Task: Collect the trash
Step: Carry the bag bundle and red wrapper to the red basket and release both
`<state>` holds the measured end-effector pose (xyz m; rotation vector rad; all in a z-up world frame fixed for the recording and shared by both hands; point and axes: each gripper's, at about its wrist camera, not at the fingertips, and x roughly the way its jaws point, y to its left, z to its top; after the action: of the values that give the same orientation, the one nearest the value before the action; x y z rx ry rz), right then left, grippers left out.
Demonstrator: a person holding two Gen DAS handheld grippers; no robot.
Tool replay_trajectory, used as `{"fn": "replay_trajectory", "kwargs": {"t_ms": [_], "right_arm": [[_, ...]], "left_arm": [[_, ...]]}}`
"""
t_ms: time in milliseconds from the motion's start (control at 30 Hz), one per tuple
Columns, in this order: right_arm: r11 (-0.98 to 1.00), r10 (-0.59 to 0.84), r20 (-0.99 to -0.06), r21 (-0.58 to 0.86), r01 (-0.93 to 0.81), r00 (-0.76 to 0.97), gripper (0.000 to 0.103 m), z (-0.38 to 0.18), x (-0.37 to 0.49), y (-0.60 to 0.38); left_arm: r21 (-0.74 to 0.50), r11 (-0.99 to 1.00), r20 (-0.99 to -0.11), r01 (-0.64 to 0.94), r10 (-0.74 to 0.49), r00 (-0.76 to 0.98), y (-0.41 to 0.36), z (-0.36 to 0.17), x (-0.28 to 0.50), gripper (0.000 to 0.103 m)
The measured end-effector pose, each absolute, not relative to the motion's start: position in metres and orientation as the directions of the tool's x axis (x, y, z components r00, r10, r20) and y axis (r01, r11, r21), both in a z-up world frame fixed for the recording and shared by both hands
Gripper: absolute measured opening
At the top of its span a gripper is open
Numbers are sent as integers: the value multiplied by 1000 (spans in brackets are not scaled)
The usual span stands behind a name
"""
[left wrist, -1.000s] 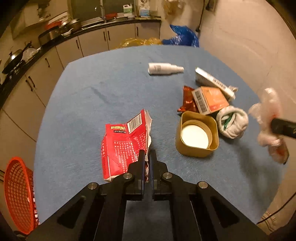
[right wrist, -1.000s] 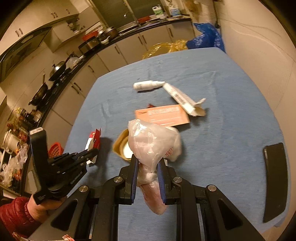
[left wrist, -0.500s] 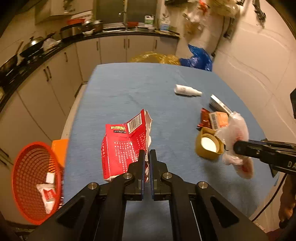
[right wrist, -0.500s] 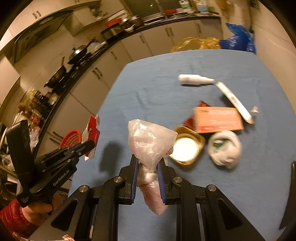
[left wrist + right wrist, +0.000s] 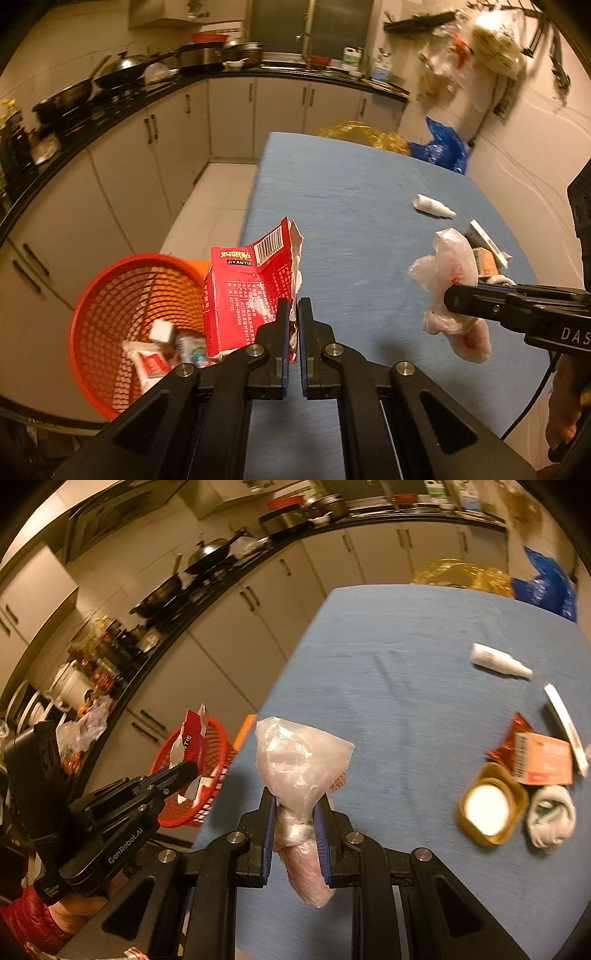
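While some trash already sits inside the orange basket [image 5: 110, 325] on the floor at 9 o'clock off the blue table [image 5: 354, 206], most is left. Torn red carton [image 5: 251, 288] is pinched at its lower edge by the left gripper [image 5: 293, 314], jaws nearly closed, w/ carton sticking up at 11 o'clock, just right of the basket rim. Clear plastic bag [image 5: 299, 760] is clamped in the right gripper [image 5: 295, 812], bulging above the jaws, over the table edge. Still on the table at 3 o'clock: white bottle [image 5: 498, 661], orange box [image 5: 546, 757], gold tub [image 5: 487, 805], white wad [image 5: 550, 819].
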<state>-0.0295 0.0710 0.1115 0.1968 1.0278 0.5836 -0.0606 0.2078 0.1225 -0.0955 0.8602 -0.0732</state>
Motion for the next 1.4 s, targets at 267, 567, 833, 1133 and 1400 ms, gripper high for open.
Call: {"fn": "replay_trajectory", "kwargs": {"t_ms": [267,567,833,1133,1400], "right_arm": [[802,569,-752,418,-427,332,21,112,-29,121],[762,599,-750,425,-489,280,21,116,-25,175],[727,627,-746,458,-512,223,21,108,-15,221],[720,633,-747,471,-510,203,21,104,-1,255],[722,624,-757,464,-513,193,22,99,6,275]], "left_arm": [[-124,991,-756,-53,-60,652,255,122,-77,4],[-137,983,-755,-122,-23,656,295,123,-91,4],[-151,972,-766,-179,0,643,334,117,-97,4],[-174,962,-772,-212,1,636,367,112,-99,4],[-189,961,-766,-203,-15,642,376,111,-94,4]]}}
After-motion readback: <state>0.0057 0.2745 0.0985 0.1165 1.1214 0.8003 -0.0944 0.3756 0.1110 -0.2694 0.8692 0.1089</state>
